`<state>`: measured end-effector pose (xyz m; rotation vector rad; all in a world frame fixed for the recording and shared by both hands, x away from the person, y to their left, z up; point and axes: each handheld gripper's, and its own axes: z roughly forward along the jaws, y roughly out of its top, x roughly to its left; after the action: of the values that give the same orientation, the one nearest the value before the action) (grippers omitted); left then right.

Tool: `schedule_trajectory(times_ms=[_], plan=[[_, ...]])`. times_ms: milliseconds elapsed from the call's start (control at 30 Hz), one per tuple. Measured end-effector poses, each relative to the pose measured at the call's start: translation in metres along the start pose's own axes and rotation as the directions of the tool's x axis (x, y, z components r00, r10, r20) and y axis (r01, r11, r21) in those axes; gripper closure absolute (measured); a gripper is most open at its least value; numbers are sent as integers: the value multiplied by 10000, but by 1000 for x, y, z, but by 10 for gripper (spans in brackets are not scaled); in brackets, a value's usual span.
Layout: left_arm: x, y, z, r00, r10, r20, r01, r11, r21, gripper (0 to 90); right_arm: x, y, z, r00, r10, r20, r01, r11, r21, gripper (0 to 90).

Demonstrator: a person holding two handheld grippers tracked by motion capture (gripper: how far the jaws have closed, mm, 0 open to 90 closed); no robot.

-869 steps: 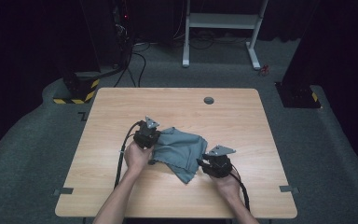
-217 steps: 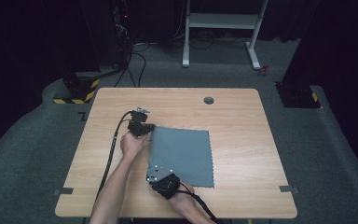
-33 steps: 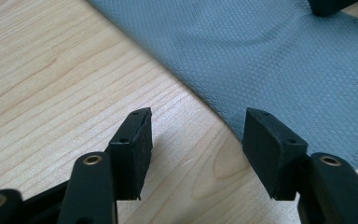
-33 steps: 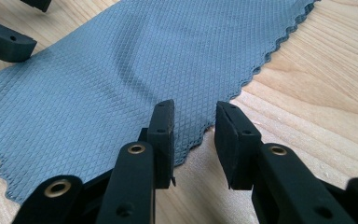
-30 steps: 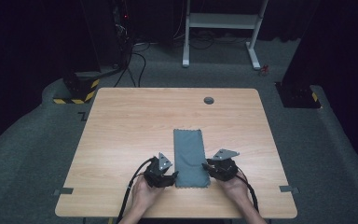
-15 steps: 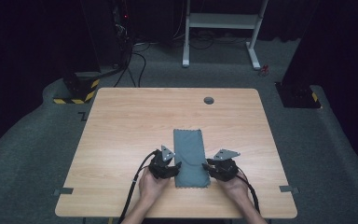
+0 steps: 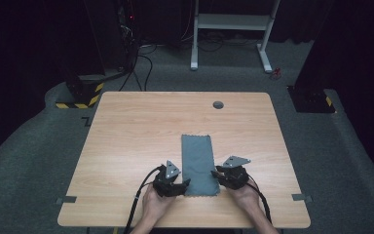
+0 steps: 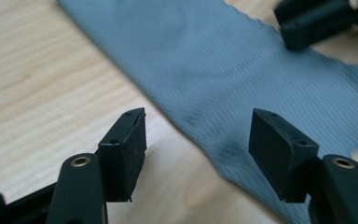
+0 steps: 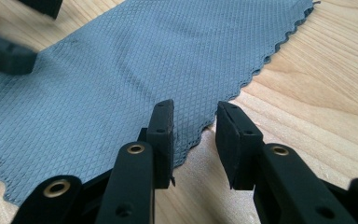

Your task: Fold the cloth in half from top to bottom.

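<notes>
A grey cloth (image 7: 198,163), folded into a narrow strip, lies flat on the wooden table (image 7: 126,136), its short end towards the near edge. My left gripper (image 7: 184,185) sits at the strip's near left corner. In the left gripper view this gripper (image 8: 198,126) is open and has just been opening; the cloth (image 8: 223,60) edge runs between its jaws, untouched by the pads. My right gripper (image 7: 218,173) is at the strip's right edge near the near corner. Its jaws (image 9: 193,112) stand apart, open, just over the zigzag edge of the cloth (image 9: 144,60).
A round grommet hole (image 7: 218,104) sits near the table's far edge. Both grippers' cables trail off the near edge (image 7: 185,225). Beyond the table stand a white frame (image 7: 233,22) and dark stands on grey carpet. Bare wood lies left and right of the cloth.
The cloth, bunched up and then spread as a square earlier, is now a narrow strip. Over the last second the left gripper shifted slightly right to the cloth's corner; the right stayed put.
</notes>
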<state>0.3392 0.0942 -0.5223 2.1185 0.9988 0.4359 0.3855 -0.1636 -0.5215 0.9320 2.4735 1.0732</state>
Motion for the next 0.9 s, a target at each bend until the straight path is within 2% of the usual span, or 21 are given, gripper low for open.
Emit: schedule_trajectory(times_ms=[33, 200, 267, 367, 400, 500, 733, 900], plan=[[-1, -3, 0, 9999, 136, -98, -137, 9999, -45, 370, 0, 0, 0, 10000, -20, -5, 20, 10000, -6, 671], [-2, -10, -7, 9999, -13, -121, 11, 9999, -158, 373, 0, 1, 0, 9999, 125, 110, -126, 9999, 90, 636], [-3, -12, -7, 9998, -53, -175, 49, 9997, -244, 374, 1, 1, -2, 9997, 13, 253, -15, 10000, 79, 635], [-3, -12, -8, 9996, 13, -270, -20, 9997, -227, 383, 5, -1, -10, 9999, 23, 166, -21, 9999, -112, 635], [-4, -12, -8, 9997, -81, -224, 75, 9997, -236, 384, 6, -1, -12, 9998, 45, 179, -42, 9998, -169, 634], [-5, -12, -8, 9995, -136, -284, 129, 9996, -249, 389, 9, -7, -20, 9997, 161, -166, -168, 9989, -436, 631], [-6, -13, -8, 9994, -188, -304, 181, 9995, -250, 391, 20, -20, -26, 9991, -215, -378, 218, 9997, 70, 641], [-5, -13, -9, 9994, -55, -331, 47, 9997, -252, 402, 23, -25, -25, 9993, -301, -204, 299, 9995, -87, 642]])
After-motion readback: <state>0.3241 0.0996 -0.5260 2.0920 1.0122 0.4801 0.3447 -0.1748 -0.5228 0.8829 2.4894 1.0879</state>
